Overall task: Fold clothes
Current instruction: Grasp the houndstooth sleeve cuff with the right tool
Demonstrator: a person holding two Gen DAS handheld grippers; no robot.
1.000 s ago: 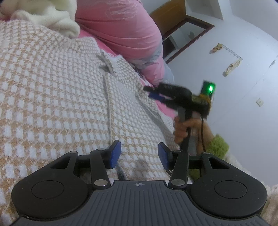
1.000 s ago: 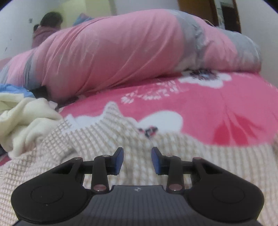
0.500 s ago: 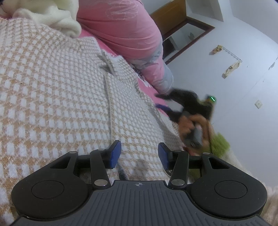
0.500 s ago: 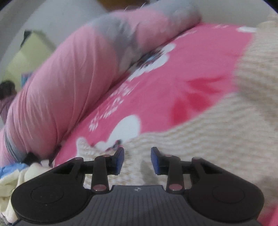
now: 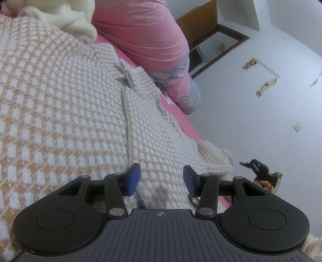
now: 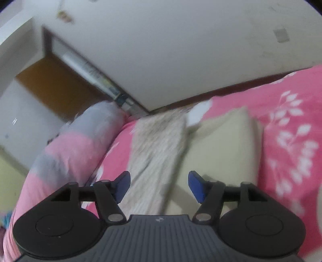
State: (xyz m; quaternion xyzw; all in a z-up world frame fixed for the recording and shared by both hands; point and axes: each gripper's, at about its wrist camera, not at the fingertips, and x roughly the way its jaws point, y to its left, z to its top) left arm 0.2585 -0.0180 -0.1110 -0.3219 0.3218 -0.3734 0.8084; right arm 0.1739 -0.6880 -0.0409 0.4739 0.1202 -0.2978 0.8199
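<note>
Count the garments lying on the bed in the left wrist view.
2: the checked sweater spreads under the left tool; a cream garment is bunched at the top edge. Others may lie out of frame.

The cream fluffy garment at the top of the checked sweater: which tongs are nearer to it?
Left. The left tongs hover over the checked sweater that the cream fluffy garment rests on. The right tongs are off the sweater's far side, near the wall.

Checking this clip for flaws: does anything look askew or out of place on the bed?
The checked sweater lies flat, but one sleeve trails over the bed edge. Nothing looks damaged.
</note>
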